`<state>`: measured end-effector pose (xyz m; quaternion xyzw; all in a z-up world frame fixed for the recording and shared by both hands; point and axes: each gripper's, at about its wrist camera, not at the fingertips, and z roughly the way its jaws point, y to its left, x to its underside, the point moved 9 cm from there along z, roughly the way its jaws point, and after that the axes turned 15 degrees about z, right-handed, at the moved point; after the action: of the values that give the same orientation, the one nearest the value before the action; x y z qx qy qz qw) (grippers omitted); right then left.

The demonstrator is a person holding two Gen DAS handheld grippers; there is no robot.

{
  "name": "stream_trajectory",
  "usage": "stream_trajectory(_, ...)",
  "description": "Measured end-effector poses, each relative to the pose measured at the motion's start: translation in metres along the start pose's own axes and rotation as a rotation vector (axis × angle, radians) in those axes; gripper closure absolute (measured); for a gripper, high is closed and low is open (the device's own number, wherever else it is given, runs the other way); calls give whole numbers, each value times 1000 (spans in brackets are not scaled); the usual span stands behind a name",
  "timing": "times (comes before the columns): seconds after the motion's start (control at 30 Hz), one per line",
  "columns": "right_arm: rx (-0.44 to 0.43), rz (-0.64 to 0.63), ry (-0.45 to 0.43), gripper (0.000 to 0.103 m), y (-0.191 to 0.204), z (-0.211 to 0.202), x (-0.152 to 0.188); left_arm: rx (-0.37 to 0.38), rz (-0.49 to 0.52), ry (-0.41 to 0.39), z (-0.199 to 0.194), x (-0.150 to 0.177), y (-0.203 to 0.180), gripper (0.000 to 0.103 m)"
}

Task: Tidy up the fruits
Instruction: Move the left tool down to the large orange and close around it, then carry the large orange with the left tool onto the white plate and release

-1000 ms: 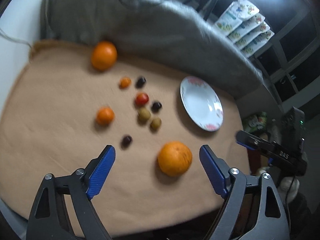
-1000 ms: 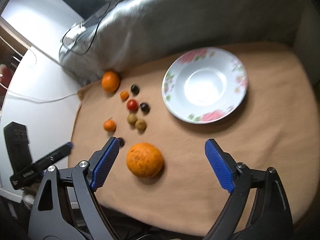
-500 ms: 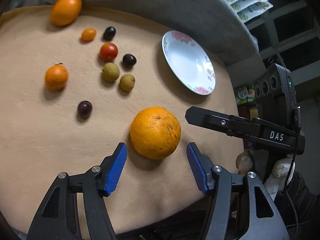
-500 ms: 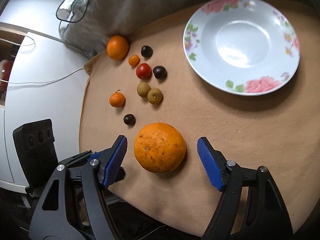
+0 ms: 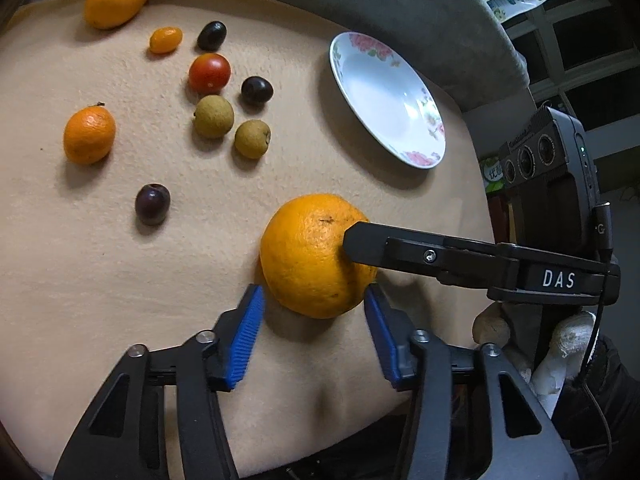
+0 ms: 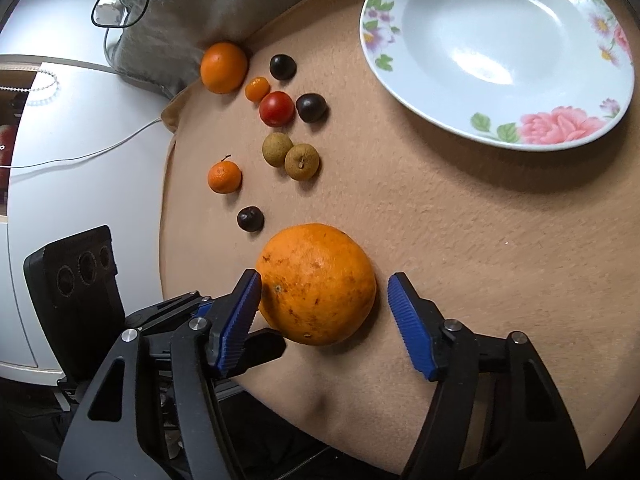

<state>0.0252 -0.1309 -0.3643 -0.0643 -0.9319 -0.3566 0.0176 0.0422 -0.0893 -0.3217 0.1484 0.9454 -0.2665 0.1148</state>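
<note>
I saw the big orange (image 5: 316, 254) low in the middle of both views, resting on the tan cloth (image 5: 80, 264); its peel was pitted, with small brown specks and a dark scar near the top. My left gripper (image 5: 314, 312) had just been closing, its blue pads flanking the orange's near side, the right pad at the skin and the left one a sliver off, so I counted it released. My right gripper (image 6: 324, 300) had also been closing: its left pad met the peel, while its right pad stood clear, so no clench there either. In the left view one black finger (image 5: 400, 250) of the right gripper lay across the orange's right side. The flowered plate (image 6: 500, 136) sat bare at upper right, with open cloth between it and the orange. Small fruits clustered toward the upper left, the nearest a dark grape (image 6: 250, 219) just beyond the orange. The cloth's front edge ran close below the pads
</note>
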Motion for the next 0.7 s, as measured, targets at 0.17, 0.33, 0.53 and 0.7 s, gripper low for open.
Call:
stream_trajectory(0.17, -10, 2, 4, 39, 1, 3, 0, -1, 31, -5, 3, -1, -1, 59)
stream_trajectory(0.33, -8, -8, -2, 40, 2, 0, 0, -18, 56, -3, 4, -3, -7, 60)
stream_trajectory(0.53, -3, -34, -40, 41, 8, -5, -3, -21, 75, -17, 0, -7, -13, 61)
stream_trajectory(0.7, -10, -44, -58, 41, 13, -14, -7, -29, 97, -36, -4, -16, -18, 61)
